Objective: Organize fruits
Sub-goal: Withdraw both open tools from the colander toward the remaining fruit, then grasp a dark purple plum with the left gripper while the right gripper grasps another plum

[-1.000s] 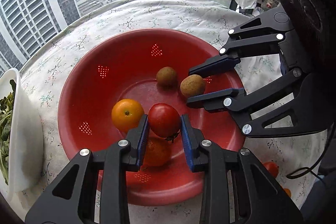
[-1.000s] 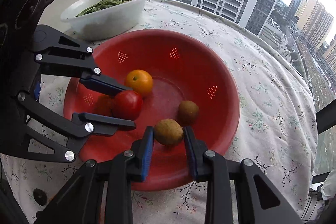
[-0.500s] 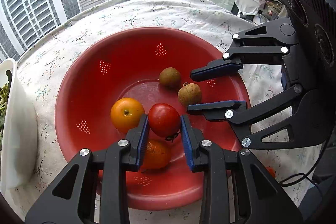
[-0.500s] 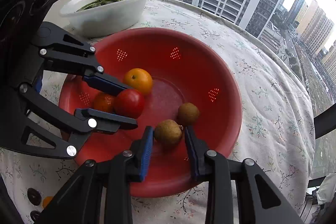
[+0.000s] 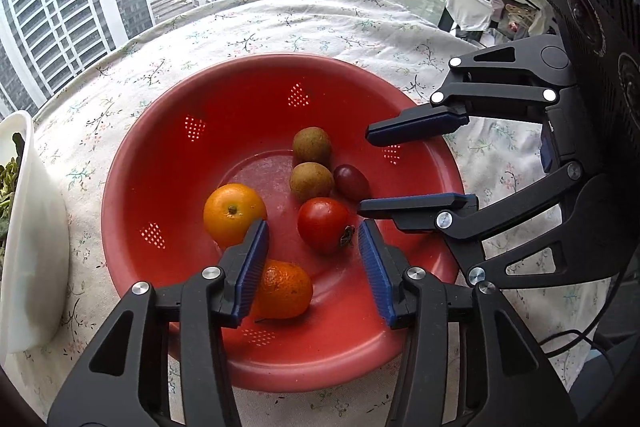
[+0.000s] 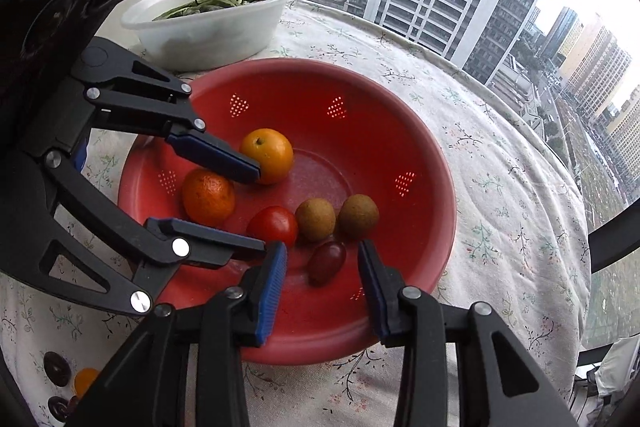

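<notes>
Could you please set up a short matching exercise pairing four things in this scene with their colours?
Things:
1. tomato
2. colander
3. bowl of greens
4. grape

Colours:
A. white
B. dark purple
C. shiny red
D. salmon red with perforated patches

Pairs: 1-C, 2-D, 3-A, 4-B
</notes>
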Demonstrator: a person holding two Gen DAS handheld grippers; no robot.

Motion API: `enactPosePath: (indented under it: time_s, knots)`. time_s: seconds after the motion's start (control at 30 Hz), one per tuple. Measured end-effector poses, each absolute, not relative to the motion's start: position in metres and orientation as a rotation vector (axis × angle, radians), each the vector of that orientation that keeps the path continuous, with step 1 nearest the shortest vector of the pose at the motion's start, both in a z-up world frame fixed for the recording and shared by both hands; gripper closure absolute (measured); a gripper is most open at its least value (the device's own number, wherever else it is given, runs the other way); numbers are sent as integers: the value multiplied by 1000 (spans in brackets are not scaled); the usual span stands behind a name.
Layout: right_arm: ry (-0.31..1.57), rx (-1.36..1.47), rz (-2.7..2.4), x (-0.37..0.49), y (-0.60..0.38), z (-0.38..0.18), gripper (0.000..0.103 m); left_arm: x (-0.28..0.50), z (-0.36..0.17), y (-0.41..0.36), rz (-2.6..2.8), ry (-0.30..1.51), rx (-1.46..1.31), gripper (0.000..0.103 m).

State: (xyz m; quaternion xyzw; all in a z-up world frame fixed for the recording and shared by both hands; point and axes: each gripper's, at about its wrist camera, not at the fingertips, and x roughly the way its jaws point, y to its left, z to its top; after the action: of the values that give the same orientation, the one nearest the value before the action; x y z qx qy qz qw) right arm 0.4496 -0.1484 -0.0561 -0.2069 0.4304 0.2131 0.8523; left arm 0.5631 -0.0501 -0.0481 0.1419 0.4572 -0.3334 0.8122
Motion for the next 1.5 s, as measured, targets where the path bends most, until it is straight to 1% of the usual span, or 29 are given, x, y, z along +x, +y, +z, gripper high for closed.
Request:
enactPosePath:
  time_s: [0.03,0.1,0.13,0.17,0.2,0.27,0.3,0.33,0.37,0.47,0.6,0.7,0.87,1.03,1.27,1.3,1.37,1.43,1.5]
  knots:
    - [899,-437,448,447,-149,-55,60,560,-46,-49,-707,970,302,49]
    - [874,-438,441,440,-152,-50,54,553,-40,-45,-699,948,293,34]
    - [860,-433,441,436,-154,-47,48,548,-36,-43,-695,936,290,31]
    - [844,-425,442,431,-157,-43,42,542,-33,-41,-691,923,294,25]
    - [823,-410,446,425,-160,-38,39,536,-30,-39,-688,908,301,22]
    - [774,-370,459,412,-167,-28,28,521,-24,-37,-690,885,312,18]
    - [750,-349,467,406,-171,-23,25,512,-21,-36,-698,872,314,16]
    - [718,-324,476,397,-175,-17,19,502,-18,-35,-707,857,315,15]
    - [692,-306,483,388,-178,-13,17,493,-16,-33,-715,844,314,15]
    - [644,-281,497,363,-183,-5,16,467,-12,-28,-718,818,311,14]
    - [596,-251,513,327,-183,-1,16,437,-10,-17,-739,791,286,9]
    - [564,-217,523,294,-184,-1,15,412,-14,-7,-750,791,295,9]
    - [507,-156,495,230,-180,-13,14,365,-31,2,-756,795,396,9]
    - [533,-94,491,187,-162,-40,14,340,-56,10,-796,830,447,9]
    - [638,-41,514,163,-127,-76,15,336,-73,30,-799,866,384,9]
    - [659,-44,514,164,-122,-80,16,335,-73,32,-803,866,383,9]
    - [706,-61,493,168,-110,-90,25,334,-75,33,-815,862,406,9]
    - [749,-55,490,171,-103,-98,31,330,-76,30,-821,867,450,9]
    - [775,-39,480,175,-100,-102,34,329,-77,29,-832,871,470,9]
